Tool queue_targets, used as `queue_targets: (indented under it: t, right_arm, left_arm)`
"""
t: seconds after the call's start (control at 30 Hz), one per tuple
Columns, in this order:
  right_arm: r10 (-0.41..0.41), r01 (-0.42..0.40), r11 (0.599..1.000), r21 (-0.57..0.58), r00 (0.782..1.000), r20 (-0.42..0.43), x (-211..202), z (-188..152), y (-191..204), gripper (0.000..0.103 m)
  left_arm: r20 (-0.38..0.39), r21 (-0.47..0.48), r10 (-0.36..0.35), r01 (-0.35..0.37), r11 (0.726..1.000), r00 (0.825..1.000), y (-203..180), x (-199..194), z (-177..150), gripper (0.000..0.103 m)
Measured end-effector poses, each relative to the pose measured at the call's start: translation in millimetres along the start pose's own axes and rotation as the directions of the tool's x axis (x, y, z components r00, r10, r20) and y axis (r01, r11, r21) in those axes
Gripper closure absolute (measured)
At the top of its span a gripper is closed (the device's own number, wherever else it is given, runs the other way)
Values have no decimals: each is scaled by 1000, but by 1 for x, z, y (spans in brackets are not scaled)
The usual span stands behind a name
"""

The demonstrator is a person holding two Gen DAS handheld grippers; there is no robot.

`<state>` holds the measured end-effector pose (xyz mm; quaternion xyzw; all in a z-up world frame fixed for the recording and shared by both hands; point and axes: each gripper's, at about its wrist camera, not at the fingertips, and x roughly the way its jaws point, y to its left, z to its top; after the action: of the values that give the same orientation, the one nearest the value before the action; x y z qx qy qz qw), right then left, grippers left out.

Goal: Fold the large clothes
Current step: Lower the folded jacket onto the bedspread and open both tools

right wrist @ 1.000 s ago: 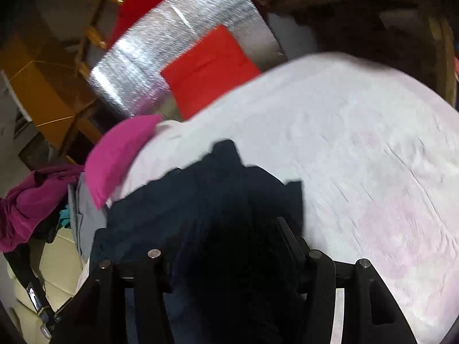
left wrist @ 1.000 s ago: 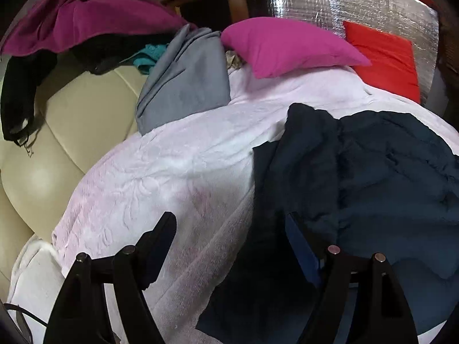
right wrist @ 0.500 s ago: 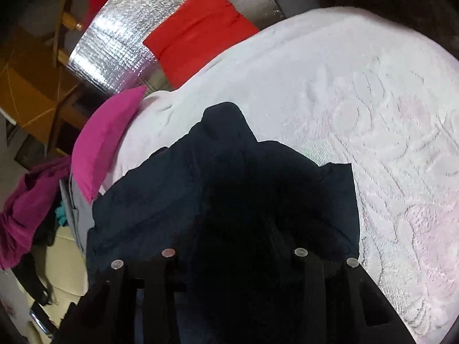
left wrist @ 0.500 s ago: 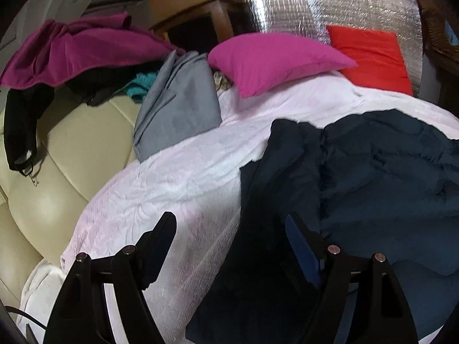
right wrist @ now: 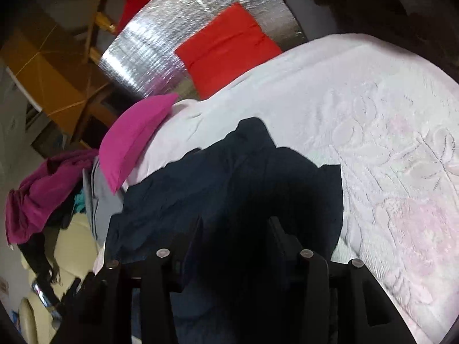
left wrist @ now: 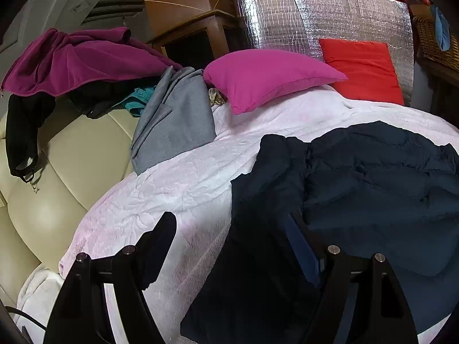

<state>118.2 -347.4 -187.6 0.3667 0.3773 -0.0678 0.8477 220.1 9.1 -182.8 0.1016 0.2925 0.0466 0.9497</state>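
A large dark navy padded garment lies crumpled on the white-pink bedspread. My left gripper is open above the garment's left edge; its jaws stand wide apart and hold nothing. The garment also shows in the right wrist view. My right gripper hovers over the garment's near part with its jaws apart; dark cloth lies between and under them, and I cannot tell whether they touch it.
A magenta pillow and a red pillow lean at the head against a silver foil panel. A grey garment and a purple garment drape over the cream sofa on the left.
The left gripper has pulled back and up, so more of the room shows. The right gripper has moved over the navy garment and turned. Both stay open.
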Motion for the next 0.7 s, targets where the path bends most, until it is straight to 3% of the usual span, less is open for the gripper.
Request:
queue_targets:
  t: [0.17, 0.23, 0.33, 0.4, 0.7]
  right_arm:
    - [-65, 66, 998, 1, 993, -97, 17, -13, -10, 51]
    - [-56, 58, 998, 13, 992, -116, 22, -13, -14, 51]
    - [-55, 56, 998, -2, 994, -90, 14, -13, -9, 46]
    - [-54, 53, 998, -13, 997, -62, 4, -17, -4, 39]
    - [-115, 121, 977, -178, 992, 45, -43, -74, 42, 32]
  left_arm:
    - [-18, 11, 5, -5, 1000, 1000, -4, 4, -3, 24]
    - [-62, 34, 9, -7, 999, 998, -8, 13, -6, 24]
    - [-138, 65, 14, -5, 998, 990, -14, 25, -13, 24]
    - [-129, 67, 17, -8, 998, 992, -14, 20, -14, 24]
    - [-90, -11, -61, 60, 998, 994, -8, -49, -34, 20]
